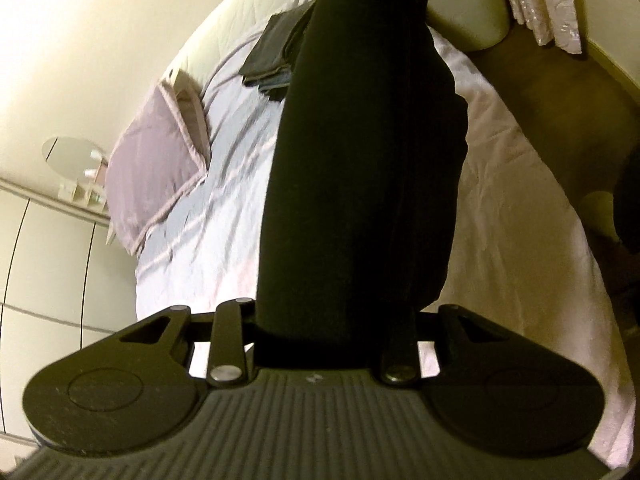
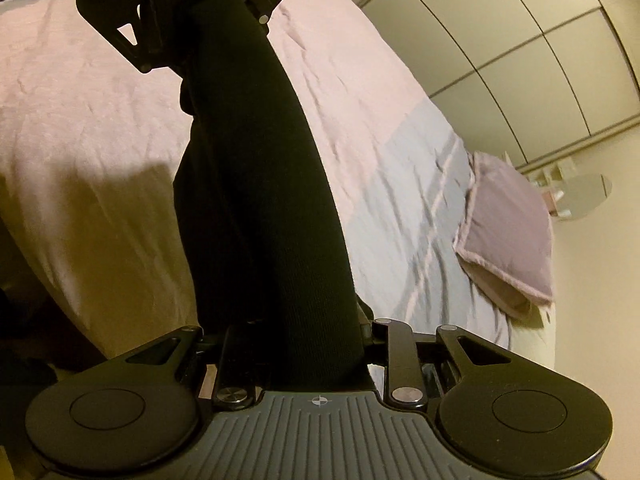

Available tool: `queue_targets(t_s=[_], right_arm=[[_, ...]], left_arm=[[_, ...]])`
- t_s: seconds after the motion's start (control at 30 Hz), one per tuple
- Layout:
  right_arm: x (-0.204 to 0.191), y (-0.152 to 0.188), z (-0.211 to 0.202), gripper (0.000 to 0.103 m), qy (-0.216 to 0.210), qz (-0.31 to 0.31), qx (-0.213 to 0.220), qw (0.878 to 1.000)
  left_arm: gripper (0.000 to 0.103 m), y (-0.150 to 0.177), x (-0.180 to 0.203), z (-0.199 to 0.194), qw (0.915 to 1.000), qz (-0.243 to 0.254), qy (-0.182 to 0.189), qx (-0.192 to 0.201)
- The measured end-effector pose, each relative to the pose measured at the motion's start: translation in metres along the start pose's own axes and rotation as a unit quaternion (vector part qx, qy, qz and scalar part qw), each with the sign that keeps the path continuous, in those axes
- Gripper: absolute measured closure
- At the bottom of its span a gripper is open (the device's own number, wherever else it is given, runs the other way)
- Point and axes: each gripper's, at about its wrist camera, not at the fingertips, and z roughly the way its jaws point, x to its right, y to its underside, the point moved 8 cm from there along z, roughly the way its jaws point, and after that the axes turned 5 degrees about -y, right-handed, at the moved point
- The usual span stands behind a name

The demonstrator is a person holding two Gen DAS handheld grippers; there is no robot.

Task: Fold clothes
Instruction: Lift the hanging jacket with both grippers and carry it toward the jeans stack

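A black garment (image 1: 360, 184) is stretched taut above the bed (image 1: 224, 200), running between the two grippers and held clear of the cover. The left gripper (image 1: 336, 320) pinches one end and the right gripper (image 2: 296, 344) pinches the other, each with its jaws pressed together on the cloth. A folded dark pile (image 1: 276, 64) lies farther up the bed, and a lilac pillow (image 2: 516, 232) rests at the bed's head edge, near a white wardrobe (image 2: 520, 48).
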Motion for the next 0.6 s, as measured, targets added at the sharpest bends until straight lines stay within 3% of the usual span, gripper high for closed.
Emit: queue_targets(t_s=[0.17, 0.33, 0.6], right_arm=[[-0.003, 0.02, -0.009, 0.076, 0.002, 0.022, -0.02, 1.0], [0.0, 0.062, -0.014, 0.076, -0.001, 0.048, -0.036, 0.998], [0.052, 0.151, -0.023, 0.076, 0.008, 0.086, -0.035, 0.996]], left_arm=[[0.072, -0.025, 0.006, 0.01, 0.9994, 0.022, 0.017, 0.02], [0.072, -0.054, 0.011, 0.02, 0.9978, 0.043, 0.033, 0.038], [0.072, -0.15, -0.002, 0.061, 0.9966, 0.055, 0.032, 0.052]])
